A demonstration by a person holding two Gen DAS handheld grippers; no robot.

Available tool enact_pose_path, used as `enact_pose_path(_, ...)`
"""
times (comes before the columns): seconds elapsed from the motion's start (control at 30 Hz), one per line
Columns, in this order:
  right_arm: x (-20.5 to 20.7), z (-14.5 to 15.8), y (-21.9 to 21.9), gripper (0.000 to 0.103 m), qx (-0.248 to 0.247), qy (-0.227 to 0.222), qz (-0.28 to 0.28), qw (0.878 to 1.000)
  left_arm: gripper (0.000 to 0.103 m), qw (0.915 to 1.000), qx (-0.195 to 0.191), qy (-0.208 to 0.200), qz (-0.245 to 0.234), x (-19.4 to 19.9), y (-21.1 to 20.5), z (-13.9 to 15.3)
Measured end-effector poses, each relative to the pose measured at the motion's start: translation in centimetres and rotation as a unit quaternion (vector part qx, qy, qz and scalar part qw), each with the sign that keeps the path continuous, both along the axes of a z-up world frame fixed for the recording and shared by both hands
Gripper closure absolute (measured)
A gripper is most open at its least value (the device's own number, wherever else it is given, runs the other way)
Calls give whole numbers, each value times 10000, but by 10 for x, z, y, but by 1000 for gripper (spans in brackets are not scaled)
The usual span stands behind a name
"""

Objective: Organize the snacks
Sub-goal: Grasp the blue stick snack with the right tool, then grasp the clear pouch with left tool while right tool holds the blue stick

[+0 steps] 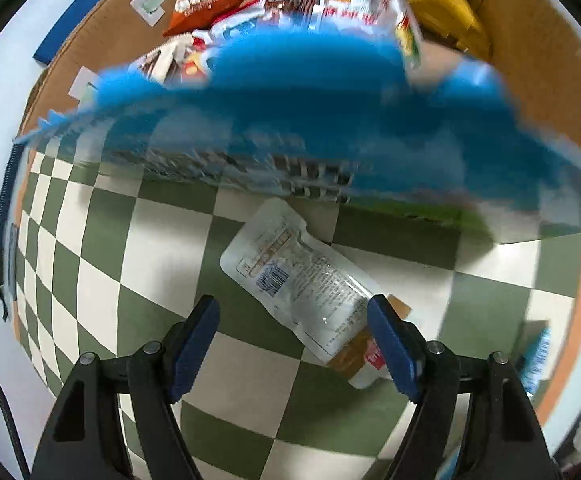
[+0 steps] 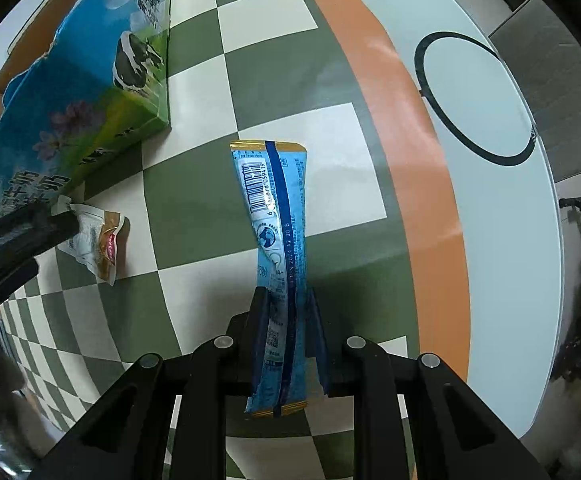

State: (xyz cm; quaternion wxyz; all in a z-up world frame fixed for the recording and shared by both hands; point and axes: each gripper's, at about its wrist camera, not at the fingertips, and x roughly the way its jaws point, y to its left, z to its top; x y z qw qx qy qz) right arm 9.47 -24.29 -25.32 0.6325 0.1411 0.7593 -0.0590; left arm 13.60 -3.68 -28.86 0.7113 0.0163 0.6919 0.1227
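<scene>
In the left wrist view my left gripper point(image 1: 292, 312) points down with its jaws open over a white pouch point(image 1: 302, 280) that lies on the checkered cloth point(image 1: 102, 292). Its right pad overlaps the pouch's brown end without closing on it. Beyond it stands a blurred blue milk-print carton box point(image 1: 290, 120), its open top filled with several snack packets point(image 1: 210, 0). In the right wrist view my right gripper point(image 2: 286, 294) is shut on a long light-blue stick packet point(image 2: 274, 208), barcode side up, above the cloth. The pouch point(image 2: 98, 244) and the box point(image 2: 70, 100) lie to its left.
A yellow bag point(image 1: 442, 12) sits at the box's far right. The cloth has an orange border point(image 2: 414, 160) on a white table with a black ring mark point(image 2: 474, 96). A blue block point(image 1: 74, 20) and a coiled cable point(image 1: 6, 184) lie at the left.
</scene>
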Motion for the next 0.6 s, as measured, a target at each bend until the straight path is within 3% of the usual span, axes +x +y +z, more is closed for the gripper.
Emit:
enact_pose_path(0.1, 0, 2, 4, 80, -95, -27, 144, 9998, 26, 9997, 216, -73, 0, -8, 1, -4)
enact_pose_path(0.33, -2, -1, 15, 80, -88, -29, 180, 9998, 26, 9993, 216, 287, 110, -14, 41, -5)
enact_pose_path(0.5, -1, -3, 12, 80, 42, 17, 49, 10000, 26, 9955, -588, 460, 588, -22, 76, 9)
enact_pose_path(0.6, 1, -6, 4, 80, 215, 106, -155, 9996, 26, 9873, -1257, 571, 786, -10, 82, 13)
